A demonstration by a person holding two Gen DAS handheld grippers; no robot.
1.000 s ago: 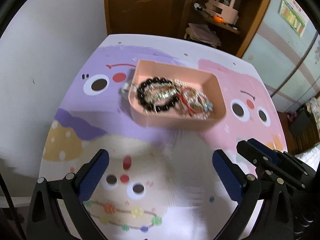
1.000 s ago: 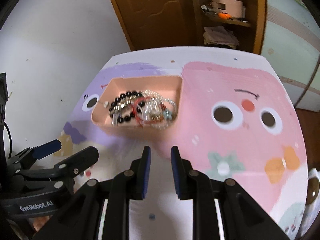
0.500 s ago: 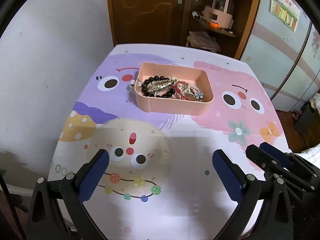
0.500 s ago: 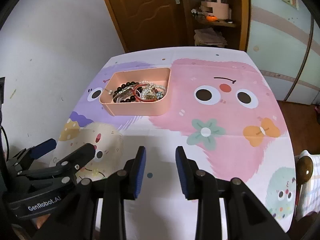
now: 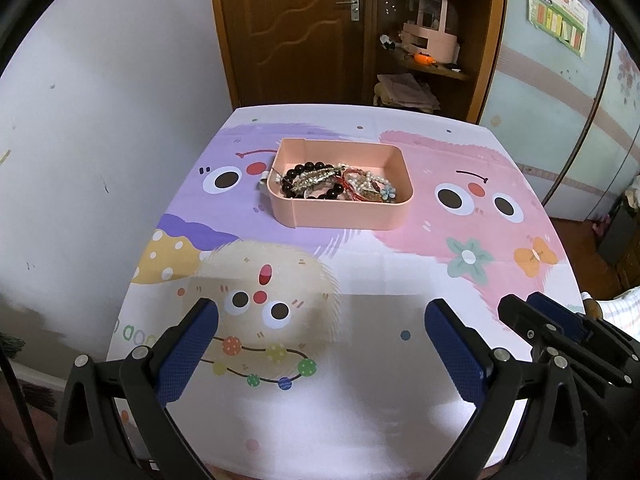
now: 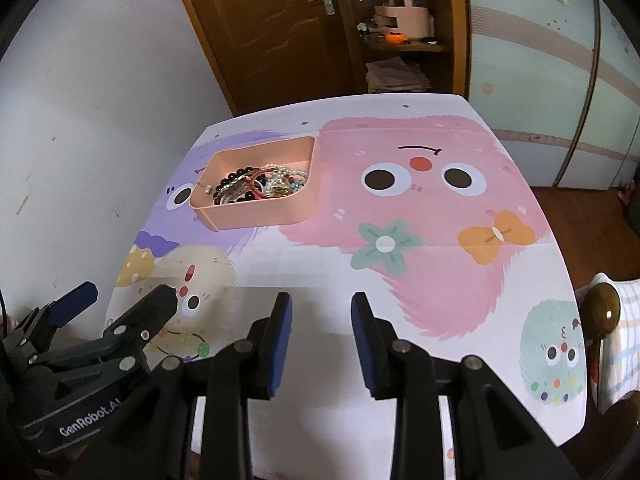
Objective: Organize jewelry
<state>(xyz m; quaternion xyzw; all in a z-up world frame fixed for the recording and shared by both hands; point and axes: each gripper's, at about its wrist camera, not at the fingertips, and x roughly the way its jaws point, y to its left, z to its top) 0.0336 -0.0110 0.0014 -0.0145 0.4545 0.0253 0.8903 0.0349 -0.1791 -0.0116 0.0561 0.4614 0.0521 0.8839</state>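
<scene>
A pink tray (image 5: 340,214) (image 6: 256,212) sits at the far middle of the table. It holds tangled jewelry (image 5: 336,186) (image 6: 258,186): a black bead bracelet, pearl strands, red cord, a small blue flower piece. A silver ring (image 6: 207,187) hangs at the tray's left rim. My left gripper (image 5: 322,320) is wide open and empty above the table's near edge. My right gripper (image 6: 321,306) is partly open and empty, also near the front edge. Each gripper shows in the other's view: the right gripper (image 5: 538,314) and the left gripper (image 6: 120,294).
The table wears a cartoon-monster cloth (image 5: 400,280). A white wall runs along the left (image 5: 100,140). Behind the table stand a brown door (image 5: 288,28) and a shelf with a pink organiser (image 5: 430,36). A wooden knob (image 6: 604,312) stands past the table's right edge.
Both grippers have pulled back and up from the tray, so more of the table shows. The right gripper's fingers have opened wider. The tray and jewelry have not moved.
</scene>
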